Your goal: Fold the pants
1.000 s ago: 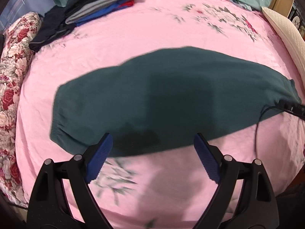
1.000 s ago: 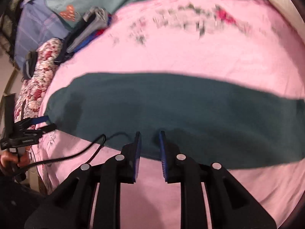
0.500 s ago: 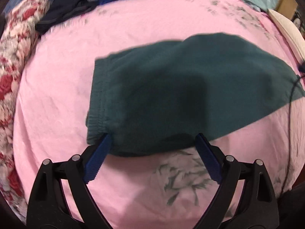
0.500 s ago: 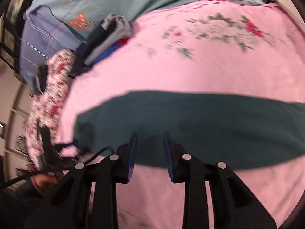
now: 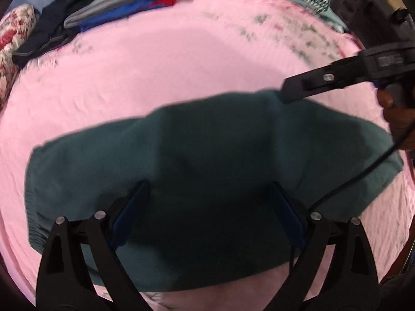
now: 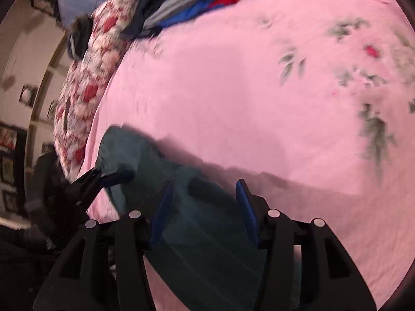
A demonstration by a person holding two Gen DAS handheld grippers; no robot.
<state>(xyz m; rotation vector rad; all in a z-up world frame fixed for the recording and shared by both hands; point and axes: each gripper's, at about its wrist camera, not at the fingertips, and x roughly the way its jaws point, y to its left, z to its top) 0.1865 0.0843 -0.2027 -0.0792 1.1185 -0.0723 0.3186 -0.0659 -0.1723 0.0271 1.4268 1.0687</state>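
Pants: one dark teal pair (image 5: 207, 155), lying across the pink floral bedsheet (image 5: 168, 59) on the bed, waistband end at the left of the left wrist view.
Left tool (image 5: 208, 197): blue pads wide apart, hovering over the middle of the pants, gripping nothing.
Right tool (image 6: 203, 199): pads apart, over the pants; in the left wrist view its tip meets the far edge of the fabric.
Writing: a label on the right tool's body, too blurred to read.
Clothes stack (image 5: 124, 7): one pile at the far left corner, grey, blue, red and navy layers.
Floral quilt (image 6: 85, 85): one, along the bed's left edge.
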